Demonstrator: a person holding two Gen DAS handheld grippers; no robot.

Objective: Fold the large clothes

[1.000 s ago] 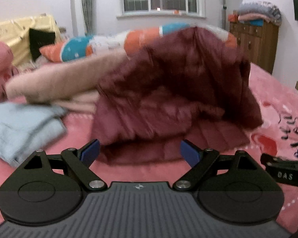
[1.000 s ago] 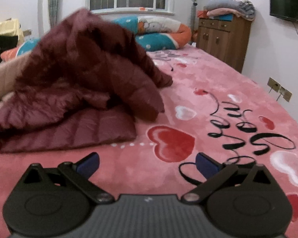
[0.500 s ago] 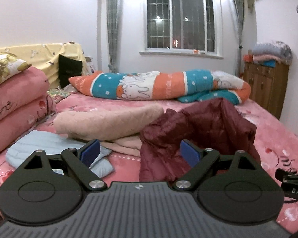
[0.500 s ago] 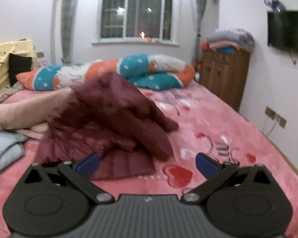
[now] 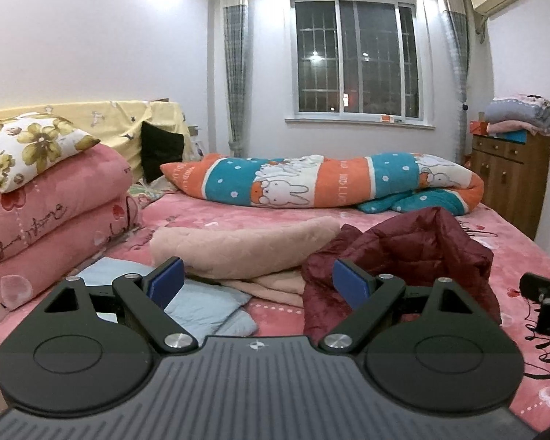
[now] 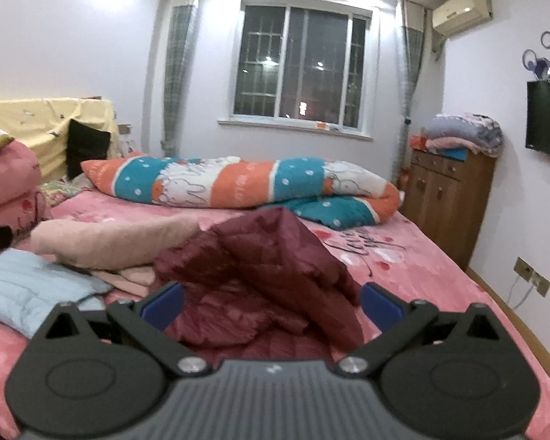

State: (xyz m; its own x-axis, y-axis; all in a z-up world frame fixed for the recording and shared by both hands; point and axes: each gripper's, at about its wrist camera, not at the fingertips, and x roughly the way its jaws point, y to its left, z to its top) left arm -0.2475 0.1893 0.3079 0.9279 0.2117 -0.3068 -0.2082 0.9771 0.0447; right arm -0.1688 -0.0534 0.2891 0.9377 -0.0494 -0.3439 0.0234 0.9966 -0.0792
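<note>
A dark red quilted jacket (image 5: 414, 253) lies crumpled in a heap on the pink bed; it also shows in the right wrist view (image 6: 260, 275). My left gripper (image 5: 256, 286) is open and empty, held back from the bed, with the jacket ahead to its right. My right gripper (image 6: 271, 302) is open and empty, with the jacket straight ahead between its fingers but apart from them. The right gripper's body shows at the right edge of the left wrist view (image 5: 542, 300).
A folded light blue garment (image 5: 205, 304) and a folded beige-pink blanket (image 5: 238, 249) lie left of the jacket. A rolled orange-teal quilt (image 5: 322, 183) lies across the back. Pink bedding (image 5: 47, 212) is stacked at left. A wooden dresser (image 6: 451, 198) stands at right.
Both grippers have pulled back and risen away from the jacket, which now looks smaller and farther off. The jacket has settled into a lower heap. Both stay open.
</note>
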